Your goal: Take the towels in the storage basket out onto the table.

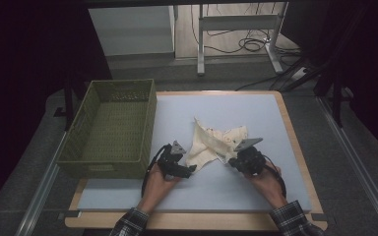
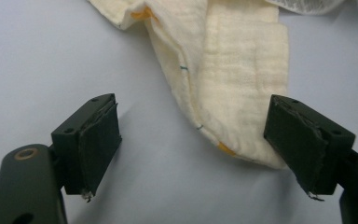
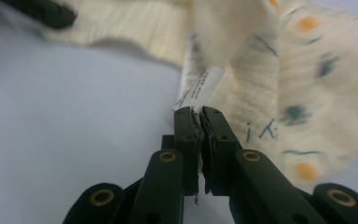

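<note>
Cloth (image 1: 215,141) of cream colour lies crumpled on the pale blue table (image 1: 256,187), in the middle, just to the right of the green basket (image 1: 109,129). The basket stands on the left part of the table, and its inside shows nothing in the high view.

The left gripper (image 1: 189,168) rests low on the table, near the front right corner of the basket, and it points toward the lower left end of the cloth. In the left gripper view its jaws stand wide apart. A folded end of the cloth (image 2: 233,93), with small orange and green marks, comes down between them and touches the pad on the right side; the other pad is well apart from it. The pads do not press on the fabric.

The right gripper (image 1: 232,161) is at the lower right edge of the cloth. In the right gripper view its jaws are closed together, and the white label (image 3: 199,88) sewn on the cloth (image 3: 279,84) goes into them at the tips, so this gripper holds the cloth by its edge there. The fabric beside it has orange dots and dark blue marks, a little blurred.

Both hands come from the bottom edge, with plaid sleeves (image 1: 291,216).
</note>
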`<action>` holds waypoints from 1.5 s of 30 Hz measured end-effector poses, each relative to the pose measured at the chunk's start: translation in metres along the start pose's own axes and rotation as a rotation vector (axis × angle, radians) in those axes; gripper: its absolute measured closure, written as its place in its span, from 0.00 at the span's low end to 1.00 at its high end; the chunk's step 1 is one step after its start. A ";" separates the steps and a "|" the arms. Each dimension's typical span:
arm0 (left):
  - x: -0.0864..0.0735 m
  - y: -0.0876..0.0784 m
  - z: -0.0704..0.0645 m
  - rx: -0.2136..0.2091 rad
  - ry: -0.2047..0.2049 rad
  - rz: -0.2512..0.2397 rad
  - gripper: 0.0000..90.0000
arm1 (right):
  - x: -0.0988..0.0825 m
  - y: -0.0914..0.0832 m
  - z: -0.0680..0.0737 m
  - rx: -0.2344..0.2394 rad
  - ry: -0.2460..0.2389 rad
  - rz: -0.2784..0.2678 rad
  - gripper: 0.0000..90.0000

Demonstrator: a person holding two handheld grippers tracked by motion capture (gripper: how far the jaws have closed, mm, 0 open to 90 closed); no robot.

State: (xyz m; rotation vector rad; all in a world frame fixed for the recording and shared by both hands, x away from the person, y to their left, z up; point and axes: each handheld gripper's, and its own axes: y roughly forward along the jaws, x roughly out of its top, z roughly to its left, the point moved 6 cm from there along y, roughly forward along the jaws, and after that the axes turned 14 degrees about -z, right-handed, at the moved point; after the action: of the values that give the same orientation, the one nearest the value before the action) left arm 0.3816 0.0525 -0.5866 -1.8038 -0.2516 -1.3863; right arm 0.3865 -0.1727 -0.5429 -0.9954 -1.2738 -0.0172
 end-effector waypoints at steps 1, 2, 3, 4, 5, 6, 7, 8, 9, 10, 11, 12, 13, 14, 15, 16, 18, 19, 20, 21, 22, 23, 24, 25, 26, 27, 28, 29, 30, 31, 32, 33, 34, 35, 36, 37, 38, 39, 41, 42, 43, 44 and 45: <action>0.000 0.000 0.000 0.000 0.000 0.001 0.20 | 0.007 -0.006 -0.006 -0.007 0.004 -0.016 0.95; 0.000 0.000 0.000 -0.002 0.003 0.003 0.20 | 0.015 -0.012 -0.013 -0.020 0.011 -0.034 0.95; 0.000 0.000 0.000 -0.001 0.002 0.000 0.20 | 0.023 -0.017 -0.022 -0.035 0.017 -0.050 0.95; 0.000 0.000 0.000 -0.001 0.004 0.002 0.20 | 0.032 -0.023 -0.033 -0.051 0.026 -0.066 0.95; 0.000 0.000 0.000 -0.002 0.006 0.004 0.20 | 0.040 -0.027 -0.044 -0.067 0.037 -0.081 0.95; 0.000 0.000 0.000 -0.001 0.003 0.001 0.20 | 0.050 -0.032 -0.058 -0.085 0.052 -0.094 0.95; 0.000 0.000 0.000 -0.001 0.003 0.001 0.20 | 0.058 -0.034 -0.069 -0.103 0.060 -0.100 0.95; 0.000 0.000 0.000 -0.002 0.003 0.004 0.20 | 0.065 -0.035 -0.078 -0.115 0.065 -0.103 0.95; 0.000 0.000 0.000 -0.002 0.005 0.004 0.20 | 0.075 -0.037 -0.091 -0.135 0.069 -0.107 0.95; 0.000 0.000 0.000 -0.002 0.005 0.004 0.20 | 0.082 -0.037 -0.098 -0.149 0.072 -0.115 0.95; 0.000 0.000 0.001 -0.002 0.005 0.004 0.20 | 0.091 -0.037 -0.108 -0.166 0.077 -0.117 0.95; 0.000 0.000 0.000 -0.002 0.002 0.004 0.20 | 0.100 -0.037 -0.118 -0.180 0.085 -0.127 0.95; 0.000 0.000 0.000 -0.003 0.002 0.005 0.20 | 0.109 -0.035 -0.127 -0.196 0.096 -0.135 0.95; 0.000 0.000 0.000 -0.003 0.002 0.005 0.20 | 0.115 -0.034 -0.134 -0.206 0.103 -0.141 0.95; 0.000 0.000 0.000 -0.003 0.002 0.005 0.20 | 0.126 -0.031 -0.146 -0.227 0.109 -0.150 0.93; 0.000 0.000 0.000 -0.003 0.002 0.005 0.20 | 0.131 -0.030 -0.153 -0.247 0.108 -0.155 0.90; 0.000 0.000 0.000 -0.003 0.002 0.004 0.20 | 0.139 -0.029 -0.166 -0.287 0.138 -0.162 0.86; 0.000 0.000 0.000 -0.003 0.002 0.004 0.20 | 0.141 -0.030 -0.169 -0.286 0.158 -0.176 0.84; 0.000 0.000 0.000 -0.003 0.002 0.005 0.20 | 0.142 -0.031 -0.170 -0.274 0.173 -0.192 0.83; 0.000 0.000 0.000 -0.003 0.002 0.005 0.20 | 0.140 -0.032 -0.166 -0.250 0.180 -0.197 0.82; 0.000 0.000 0.000 -0.003 0.002 0.005 0.20 | 0.137 -0.032 -0.164 -0.236 0.177 -0.194 0.82; 0.000 0.000 0.000 -0.003 0.002 0.005 0.20 | 0.129 -0.033 -0.158 -0.216 0.167 -0.183 0.82; 0.000 0.000 0.000 -0.003 0.002 0.004 0.20 | 0.124 -0.033 -0.153 -0.201 0.166 -0.178 0.82; 0.000 0.000 0.000 -0.003 0.002 0.004 0.20 | 0.115 -0.033 -0.147 -0.173 0.172 -0.173 0.82; 0.000 0.000 0.000 -0.002 0.002 0.004 0.20 | 0.105 -0.033 -0.140 -0.143 0.180 -0.162 0.82; 0.000 0.000 0.000 -0.003 0.002 0.004 0.20 | 0.094 -0.033 -0.133 -0.118 0.181 -0.141 0.82; 0.000 0.000 0.000 -0.003 0.002 0.005 0.20 | 0.082 -0.032 -0.126 -0.103 0.177 -0.124 0.82; 0.000 0.000 0.000 -0.003 0.003 0.005 0.20 | 0.071 -0.030 -0.120 -0.087 0.172 -0.107 0.82; 0.000 0.000 0.000 -0.003 0.003 0.005 0.20 | 0.062 -0.029 -0.115 -0.073 0.169 -0.092 0.81; 0.000 0.000 0.000 -0.003 0.003 0.005 0.20 | 0.047 -0.025 -0.109 -0.062 0.165 -0.069 0.77; 0.000 0.000 0.000 -0.003 0.002 0.005 0.20 | 0.035 -0.022 -0.106 -0.069 0.161 -0.047 0.73; 0.000 0.000 0.000 -0.002 0.003 0.005 0.20 | 0.024 -0.017 -0.105 -0.077 0.155 -0.027 0.67; 0.000 0.000 0.000 -0.002 0.003 0.004 0.20 | 0.014 -0.012 -0.105 -0.084 0.154 -0.013 0.62; 0.000 0.000 0.000 -0.002 0.003 0.004 0.20 | 0.006 -0.007 -0.107 -0.090 0.156 -0.005 0.58; 0.000 0.000 0.000 -0.002 0.003 0.004 0.20 | 0.006 -0.007 -0.107 -0.090 0.156 -0.005 0.58; 0.000 0.000 0.000 -0.001 0.000 0.001 0.20 | -0.007 0.004 -0.112 -0.122 0.165 0.012 0.62; 0.000 0.000 0.000 -0.001 0.004 0.003 0.20 | -0.011 0.007 -0.115 -0.138 0.158 0.017 0.72; 0.000 0.000 0.000 -0.001 0.002 0.003 0.20 | -0.012 0.009 -0.117 -0.145 0.152 0.020 0.83; 0.000 0.000 0.000 -0.001 -0.001 0.001 0.20 | -0.010 0.013 -0.120 -0.135 0.147 0.019 0.95; 0.000 0.000 0.000 -0.002 0.003 0.004 0.20 | -0.006 0.013 -0.123 -0.144 0.138 0.016 0.96; 0.000 0.000 0.000 -0.002 0.003 0.004 0.20 | 0.000 0.012 -0.126 -0.156 0.130 0.009 0.96; 0.000 0.000 0.000 -0.002 0.002 0.004 0.20 | 0.008 0.010 -0.129 -0.162 0.125 -0.004 0.96; 0.000 0.000 0.000 -0.002 0.002 0.004 0.20 | 0.017 0.008 -0.133 -0.176 0.124 -0.025 0.96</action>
State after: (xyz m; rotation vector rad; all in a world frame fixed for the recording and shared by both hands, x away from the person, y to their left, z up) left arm 0.3816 0.0528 -0.5866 -1.8033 -0.2448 -1.3861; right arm 0.5003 -0.2421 -0.5277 -1.1111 -1.1852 -0.2109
